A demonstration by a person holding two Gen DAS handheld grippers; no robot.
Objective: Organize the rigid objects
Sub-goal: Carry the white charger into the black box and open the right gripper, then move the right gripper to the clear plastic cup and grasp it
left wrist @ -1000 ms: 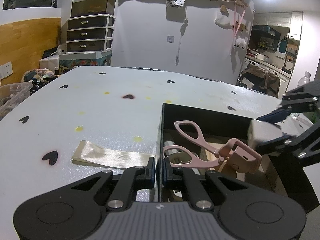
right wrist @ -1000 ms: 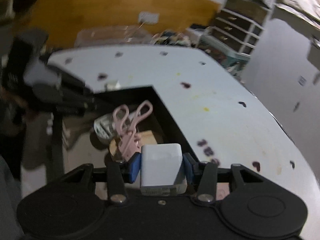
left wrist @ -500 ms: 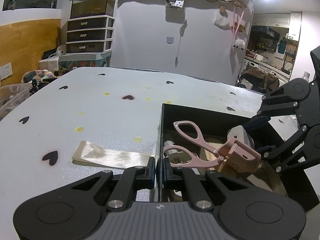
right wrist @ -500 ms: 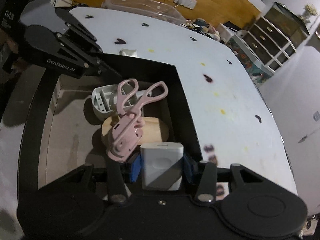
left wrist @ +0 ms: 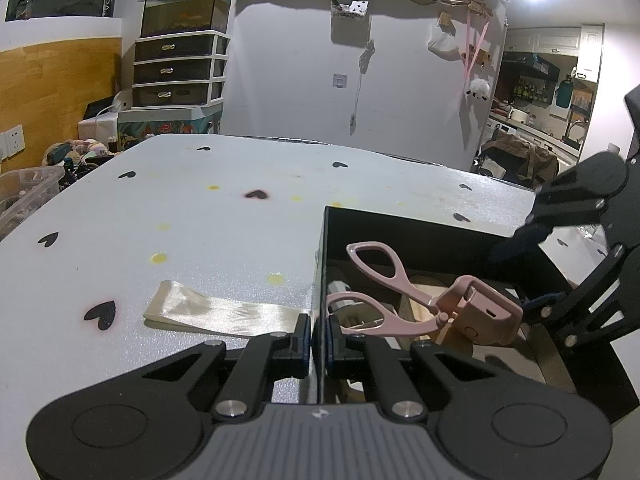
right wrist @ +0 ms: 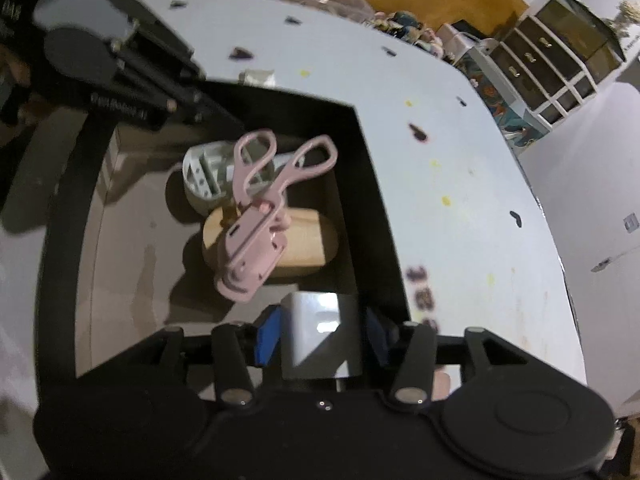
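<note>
Right claw (right wrist: 320, 338) now wider round white block (right wrist: 320, 336)

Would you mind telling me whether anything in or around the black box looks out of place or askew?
The pink eyelash curler lies tilted across the wooden block and white holder rather than flat. A cream ribbon strip lies outside the black box, on the table, reaching the box's wall.

Home living space: fish tank (left wrist: 186, 10) atop plastic drawer unit (left wrist: 178, 70), plush toys (left wrist: 74, 150) in corner, kitchen doorway (left wrist: 548, 92) with shelves, heart-print table (left wrist: 200, 216), wood-panel wall (left wrist: 52, 92).
</note>
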